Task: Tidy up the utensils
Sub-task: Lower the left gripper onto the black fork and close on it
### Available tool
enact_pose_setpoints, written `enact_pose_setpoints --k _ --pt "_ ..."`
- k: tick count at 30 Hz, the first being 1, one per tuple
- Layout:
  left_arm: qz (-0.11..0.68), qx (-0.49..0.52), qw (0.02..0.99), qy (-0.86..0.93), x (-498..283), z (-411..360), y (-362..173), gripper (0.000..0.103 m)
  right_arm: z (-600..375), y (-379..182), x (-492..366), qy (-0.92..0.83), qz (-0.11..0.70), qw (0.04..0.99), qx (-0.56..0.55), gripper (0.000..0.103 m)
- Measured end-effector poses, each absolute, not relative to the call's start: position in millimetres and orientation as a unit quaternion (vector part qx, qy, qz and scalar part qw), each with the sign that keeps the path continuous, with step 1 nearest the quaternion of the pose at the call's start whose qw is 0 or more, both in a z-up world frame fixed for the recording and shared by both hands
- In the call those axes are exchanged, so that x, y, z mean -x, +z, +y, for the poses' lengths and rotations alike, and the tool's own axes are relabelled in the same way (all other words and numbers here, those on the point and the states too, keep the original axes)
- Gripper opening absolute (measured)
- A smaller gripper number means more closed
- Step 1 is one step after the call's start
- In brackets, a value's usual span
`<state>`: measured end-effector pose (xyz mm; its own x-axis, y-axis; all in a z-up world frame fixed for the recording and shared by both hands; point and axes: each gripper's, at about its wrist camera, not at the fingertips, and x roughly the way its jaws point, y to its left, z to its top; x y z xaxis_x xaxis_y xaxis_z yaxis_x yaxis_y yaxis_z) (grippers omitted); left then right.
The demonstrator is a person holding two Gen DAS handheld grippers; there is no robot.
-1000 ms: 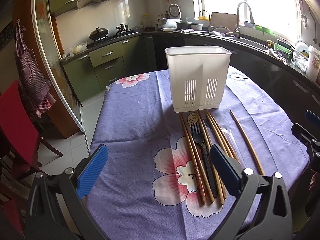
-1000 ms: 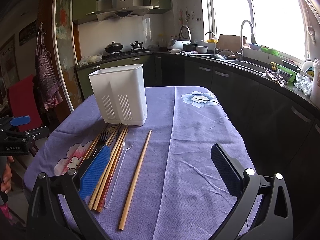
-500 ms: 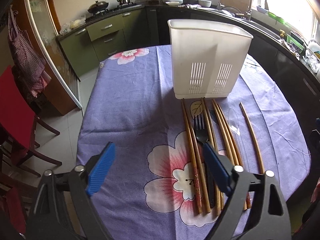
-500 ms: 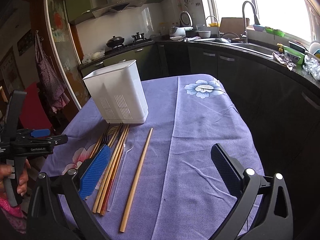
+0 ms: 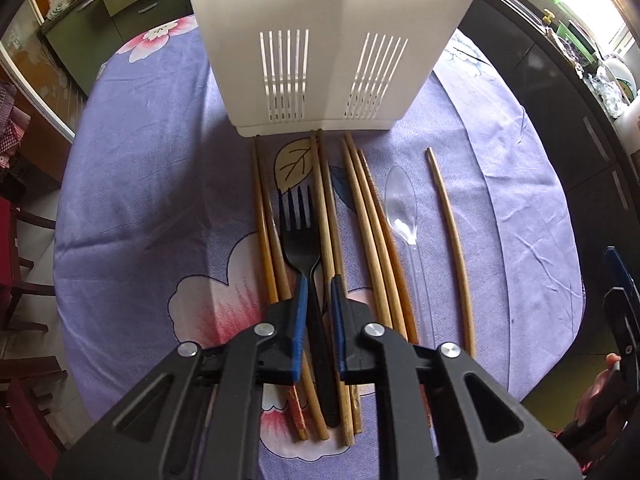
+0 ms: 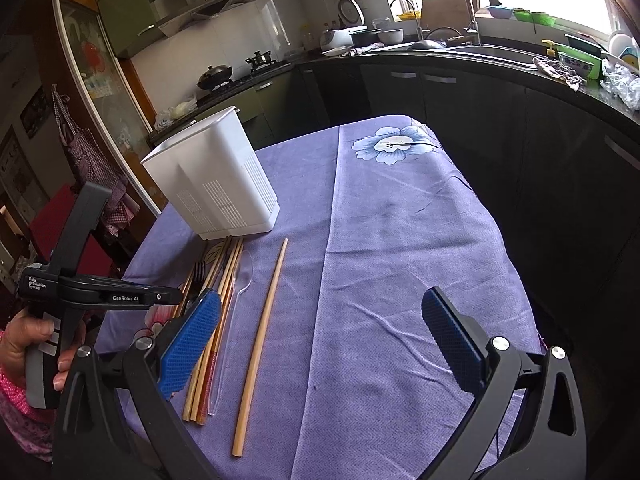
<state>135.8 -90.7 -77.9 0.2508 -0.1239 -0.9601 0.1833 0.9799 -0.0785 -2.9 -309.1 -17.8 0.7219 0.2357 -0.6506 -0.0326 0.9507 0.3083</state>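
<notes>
A purple floral cloth [image 5: 152, 184] covered the surface, with dark kitchen cabinets [image 6: 500, 120] and a sink counter beyond its far and right edges. A white slotted utensil holder [image 5: 320, 40] stood upright at the far middle of the cloth, its base touching the tips of several wooden chopsticks [image 5: 366, 216] laid lengthwise in front of it. The left gripper [image 5: 318, 300] was low over this row, its blue fingers [image 5: 300, 312] drawn close on either side of the handle of a black fork [image 5: 300, 228]; whether the pads actually pressed the handle could not be told. The fork lay tines toward the holder, hemmed in by chopsticks just beside it on both sides. A clear plastic spoon [image 5: 402, 208] lay to the right of the chopstick group, and a single chopstick [image 5: 450, 240] lay apart, farther right. The right gripper [image 6: 320, 332] hung over bare cloth with its fingers [image 6: 192, 336] spread wide, holding nothing, the single chopstick near its left finger.
</notes>
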Motion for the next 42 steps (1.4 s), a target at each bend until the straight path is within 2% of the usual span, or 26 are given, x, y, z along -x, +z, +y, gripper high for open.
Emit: enact_pose_setpoints --k 25,36,40,41,42 --pt "0.624 -0.051 0.777 -0.059 -145.4 -94.3 -104.1 0.010 -303.4 -15.0 1.3 0.071 0.369 0.918 -0.123 0.099" --pt "0.599 -0.029 0.794 -0.096 -137.1 -85.2 -83.5 0.009 -257.3 -11.3 -36.1 0.127 0.446 0.883 -0.066 0.099" --pt "0.578 -0.020 0.809 -0.106 -132.5 -76.1 -65.9 0.009 -232.9 -19.1 -59.5 0.148 0.494 0.856 -0.049 0.087" --pt "0.572 -0.019 0.813 -0.108 -131.8 -74.1 -61.5 0.009 -227.6 -22.5 -65.2 0.153 0.507 0.847 -0.048 0.077" --pt "0.567 -0.017 0.816 -0.110 -130.9 -71.4 -57.9 0.009 -222.1 -27.0 -71.2 0.156 0.520 0.838 -0.047 0.062"
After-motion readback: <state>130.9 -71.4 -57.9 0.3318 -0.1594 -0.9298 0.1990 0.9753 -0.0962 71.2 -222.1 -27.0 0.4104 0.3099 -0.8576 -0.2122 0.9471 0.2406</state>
